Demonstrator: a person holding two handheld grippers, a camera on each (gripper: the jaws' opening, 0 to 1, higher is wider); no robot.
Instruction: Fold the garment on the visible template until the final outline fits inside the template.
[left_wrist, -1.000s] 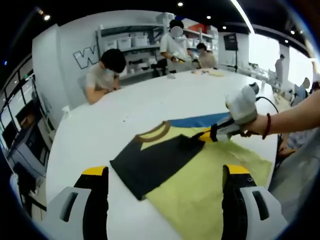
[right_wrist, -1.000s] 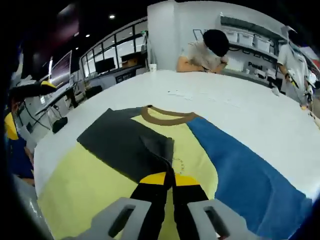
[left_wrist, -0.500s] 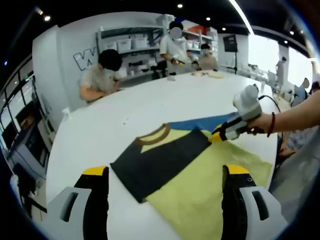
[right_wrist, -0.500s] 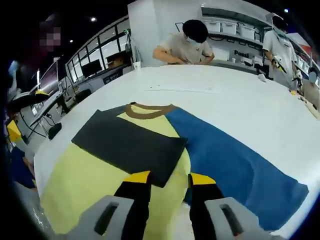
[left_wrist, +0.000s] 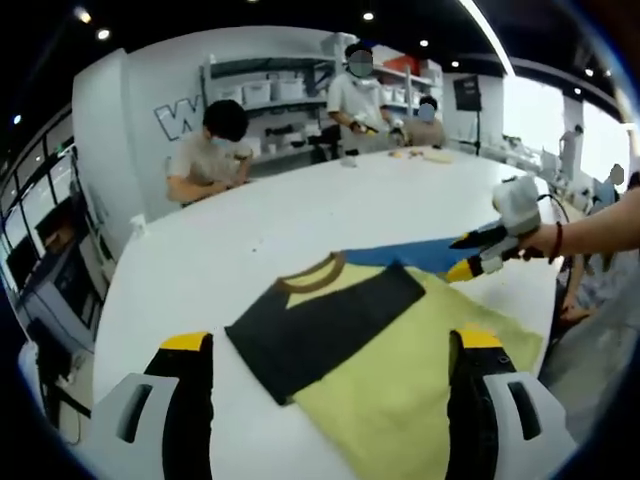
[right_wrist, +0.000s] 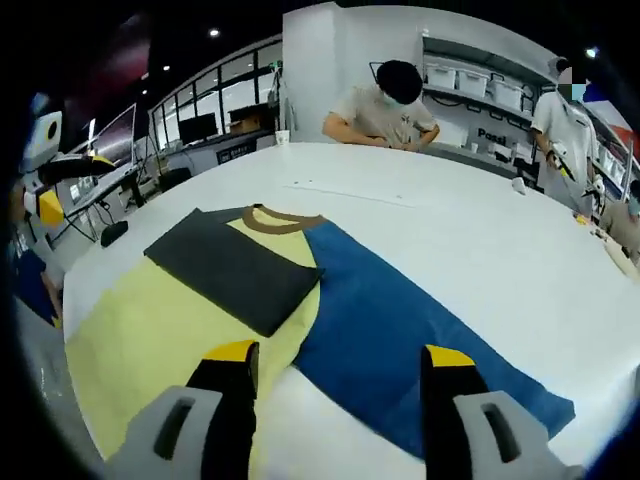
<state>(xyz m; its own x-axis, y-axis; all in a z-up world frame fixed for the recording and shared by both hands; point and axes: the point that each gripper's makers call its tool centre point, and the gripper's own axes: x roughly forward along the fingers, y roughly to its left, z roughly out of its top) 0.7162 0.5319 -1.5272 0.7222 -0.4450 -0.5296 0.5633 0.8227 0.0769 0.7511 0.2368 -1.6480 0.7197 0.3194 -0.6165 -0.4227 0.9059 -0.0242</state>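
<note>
Both grippers stand wide open and hold nothing. The right gripper (right_wrist: 338, 365) hovers above the blue template (right_wrist: 400, 340); the left gripper (left_wrist: 330, 350) hangs over the yellow T-shirt (left_wrist: 400, 350). The shirt's dark sleeve (right_wrist: 235, 270) lies folded across its body, which seems to overlap the template on the white table (right_wrist: 440, 230).

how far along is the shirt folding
Early. Done: the dark sleeve lies folded across the yellow shirt. In hand: nothing; the right gripper and left gripper are open. Left: the other side and hem, to fit the blue template.
</note>
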